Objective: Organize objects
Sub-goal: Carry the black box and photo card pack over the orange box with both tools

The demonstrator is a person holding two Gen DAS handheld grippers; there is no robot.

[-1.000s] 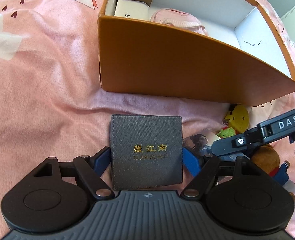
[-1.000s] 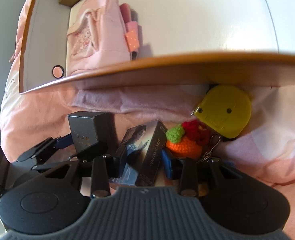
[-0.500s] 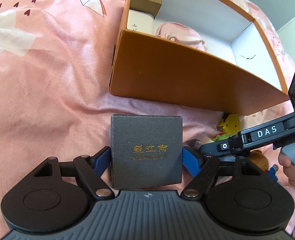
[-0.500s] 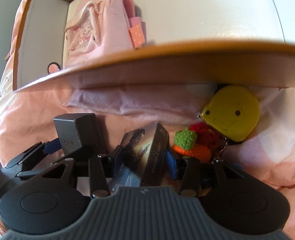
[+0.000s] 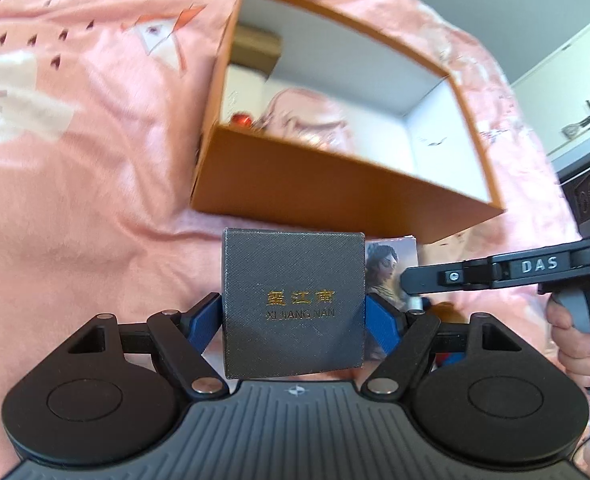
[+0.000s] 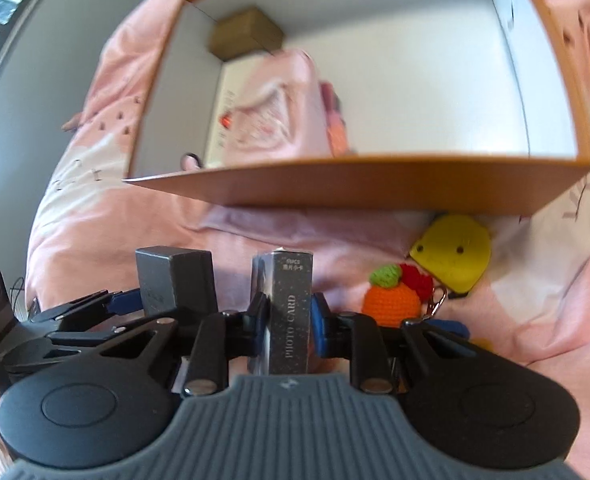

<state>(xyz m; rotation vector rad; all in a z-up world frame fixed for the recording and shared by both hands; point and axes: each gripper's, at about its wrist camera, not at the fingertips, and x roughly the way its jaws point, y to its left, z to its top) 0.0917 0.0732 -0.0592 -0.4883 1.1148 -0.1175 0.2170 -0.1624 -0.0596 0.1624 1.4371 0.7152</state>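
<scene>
My left gripper (image 5: 293, 316) is shut on a dark grey box with gold lettering (image 5: 293, 302) and holds it above the pink bedding, in front of the orange box (image 5: 335, 184). My right gripper (image 6: 287, 316) is shut on a slim photo-card box (image 6: 289, 312), held upright on its edge. The right gripper's arm (image 5: 495, 272) shows at the right of the left wrist view, with the photo-card box (image 5: 391, 268) beside the grey box. In the right wrist view the grey box (image 6: 177, 282) sits to the left in the left gripper (image 6: 95, 312).
The orange box (image 6: 355, 190) is open, white inside, and holds a pink pouch (image 6: 279, 116), a brown carton (image 6: 247, 34) and a white box (image 6: 221, 128). A yellow tape measure (image 6: 451, 256) and a crocheted orange keychain (image 6: 395, 296) lie on the pink bedding (image 5: 75, 184).
Both grippers have risen with their boxes, so more of the orange box's inside shows. The photo-card box has turned from tilted to upright in the right gripper.
</scene>
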